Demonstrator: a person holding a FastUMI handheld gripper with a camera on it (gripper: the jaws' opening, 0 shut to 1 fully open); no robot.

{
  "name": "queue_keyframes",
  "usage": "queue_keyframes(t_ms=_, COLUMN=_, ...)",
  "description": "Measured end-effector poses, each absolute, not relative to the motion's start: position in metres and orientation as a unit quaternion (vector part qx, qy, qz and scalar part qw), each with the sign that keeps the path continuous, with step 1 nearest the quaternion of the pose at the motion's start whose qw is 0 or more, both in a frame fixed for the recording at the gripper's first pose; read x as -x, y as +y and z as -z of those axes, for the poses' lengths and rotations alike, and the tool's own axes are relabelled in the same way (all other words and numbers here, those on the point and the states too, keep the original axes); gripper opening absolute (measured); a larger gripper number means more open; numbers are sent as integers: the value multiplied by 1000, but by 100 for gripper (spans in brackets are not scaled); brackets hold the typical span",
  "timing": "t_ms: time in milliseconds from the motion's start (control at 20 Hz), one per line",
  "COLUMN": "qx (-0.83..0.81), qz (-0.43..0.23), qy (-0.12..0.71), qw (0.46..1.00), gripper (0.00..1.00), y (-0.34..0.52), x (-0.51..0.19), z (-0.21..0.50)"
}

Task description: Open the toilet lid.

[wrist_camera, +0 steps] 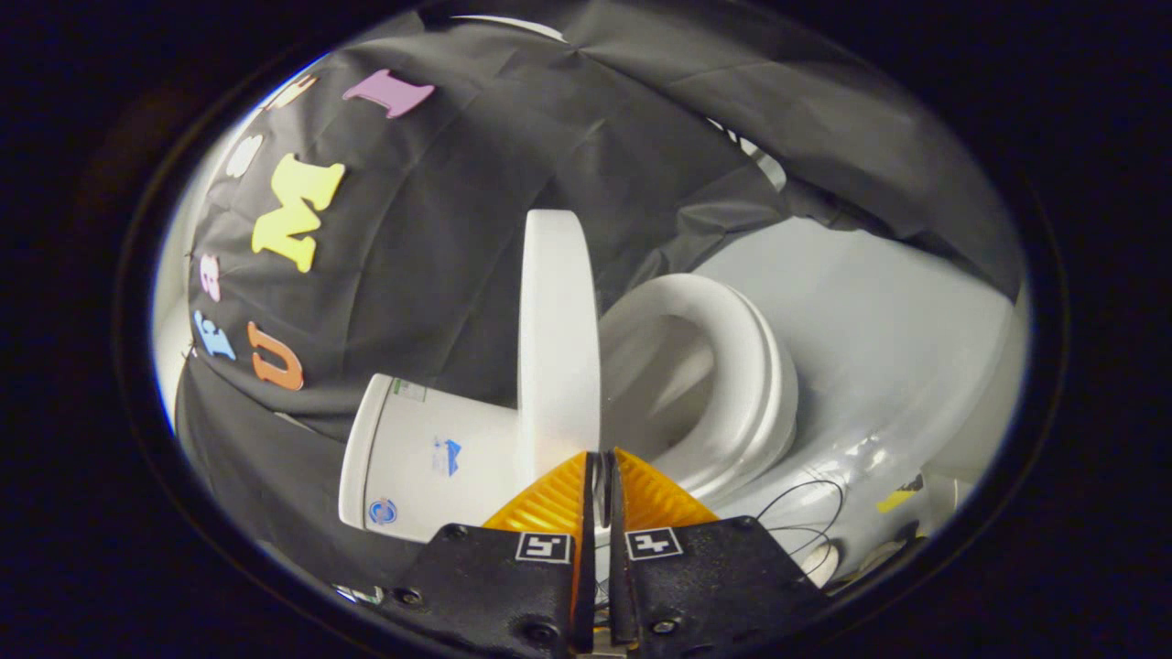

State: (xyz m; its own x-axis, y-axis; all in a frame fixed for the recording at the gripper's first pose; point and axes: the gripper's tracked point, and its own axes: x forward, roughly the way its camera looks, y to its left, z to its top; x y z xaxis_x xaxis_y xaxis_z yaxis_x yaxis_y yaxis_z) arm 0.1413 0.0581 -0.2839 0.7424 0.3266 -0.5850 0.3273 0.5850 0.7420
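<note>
Just ahead of the fingertips, the white toilet lid (558, 339) is standing raised, seen edge-on, with its lower edge running down into the narrow slot between the two fingers. The tongs (600, 467) are pressing nearly together, with only a thin slit showing between them, and they are clenching the lid's rim, though the contact itself is too small to see clearly. Beside the lid on one side, the white cistern (430, 462) is lying close against it, bearing small blue marks. On the other side, the oval toilet seat (732, 384) is ringing the open bowl. Beyond the seat, the pale floor (879, 348) is spreading out, with thin dark cables (810, 517) looping across it near the fingers.
</note>
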Motion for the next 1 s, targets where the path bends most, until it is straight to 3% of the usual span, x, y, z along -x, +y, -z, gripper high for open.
queue_keyframes(t_ms=1000, qx=-344, qz=-82, qy=340, qw=872, gripper=9, y=147, x=-166, z=191)
